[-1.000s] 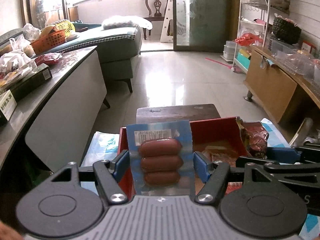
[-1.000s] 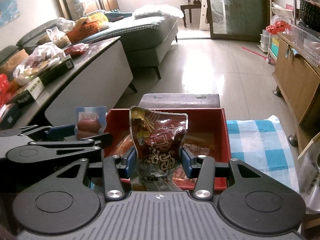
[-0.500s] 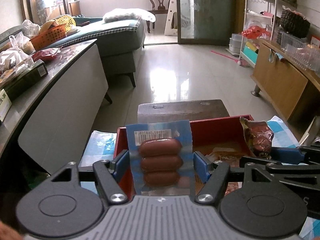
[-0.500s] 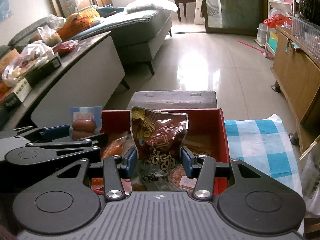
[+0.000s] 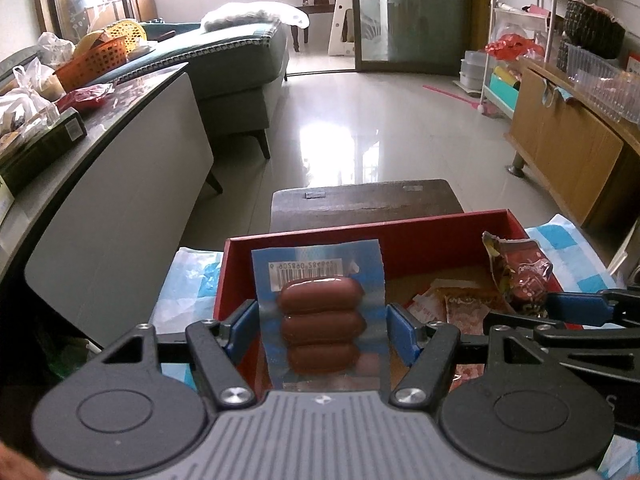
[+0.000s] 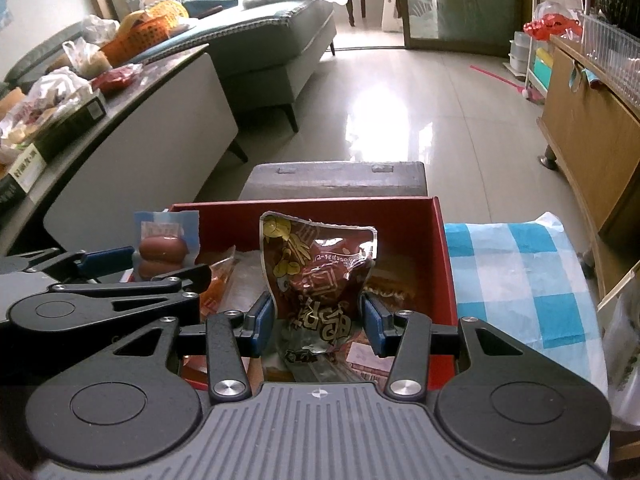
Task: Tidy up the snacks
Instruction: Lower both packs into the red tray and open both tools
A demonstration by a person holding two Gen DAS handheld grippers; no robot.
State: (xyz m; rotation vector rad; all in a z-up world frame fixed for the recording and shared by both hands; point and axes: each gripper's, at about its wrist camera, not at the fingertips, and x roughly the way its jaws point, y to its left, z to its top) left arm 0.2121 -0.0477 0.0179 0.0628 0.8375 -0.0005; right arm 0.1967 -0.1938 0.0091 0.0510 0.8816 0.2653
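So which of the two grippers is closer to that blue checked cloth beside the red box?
Right. The right gripper, holding a brown snack bag, is on the box's side nearest the checked cloth; the left gripper is further away.

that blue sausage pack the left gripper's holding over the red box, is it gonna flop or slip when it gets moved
The sausage pack probably won't flop much: it stands upright between the left gripper pads, likely stiffened by its three sausages. The glossy film looks slippery, so it might slide if squeezed lightly. The thin top edge may bend. Dropping into the red box seems harmless.

barcode digits on sausage pack [image 5: 320, 312], unreadable
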